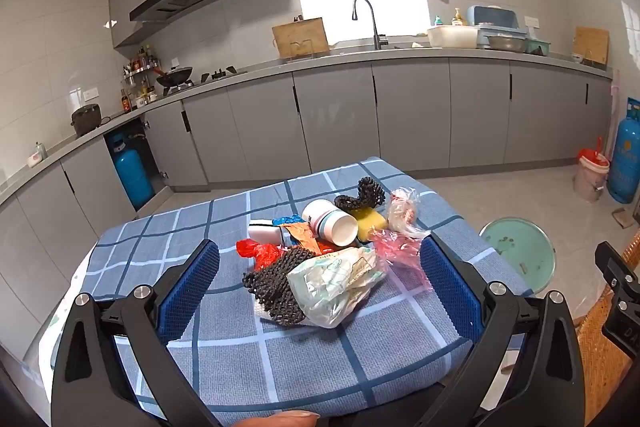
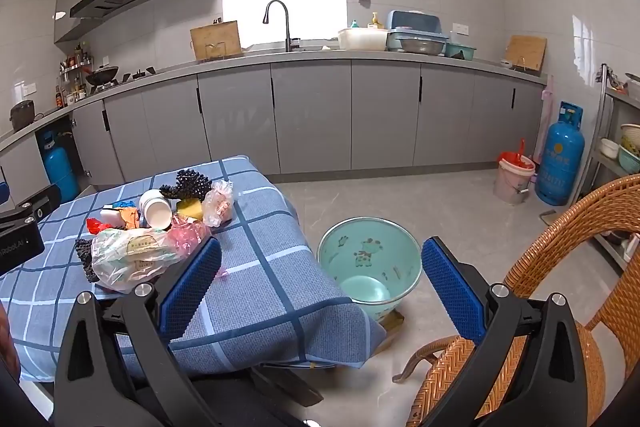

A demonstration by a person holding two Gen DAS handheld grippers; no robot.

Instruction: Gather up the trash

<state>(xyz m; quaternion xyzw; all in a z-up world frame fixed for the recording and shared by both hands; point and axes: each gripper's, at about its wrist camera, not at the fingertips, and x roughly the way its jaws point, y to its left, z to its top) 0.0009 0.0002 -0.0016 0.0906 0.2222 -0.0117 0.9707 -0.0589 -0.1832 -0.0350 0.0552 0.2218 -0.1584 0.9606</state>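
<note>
Table under blue checked cloth (image 1: 320, 359) carries a trash pile (image 1: 324, 259); mint bin (image 2: 370, 259) stands on floor (image 2: 440, 211)

Woven matt tablecloth (image 1: 224, 343), glossy crinkled plastic bag (image 1: 340, 283), seemingly plastic bin (image 2: 370, 259).

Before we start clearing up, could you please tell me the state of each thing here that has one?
Left gripper: open, holding nothing.
Right gripper: open, holding nothing.
White cup: lying on its side.
Green bin: upright on the floor, empty.
Crumpled wrapper: resting on the tablecloth.
</note>
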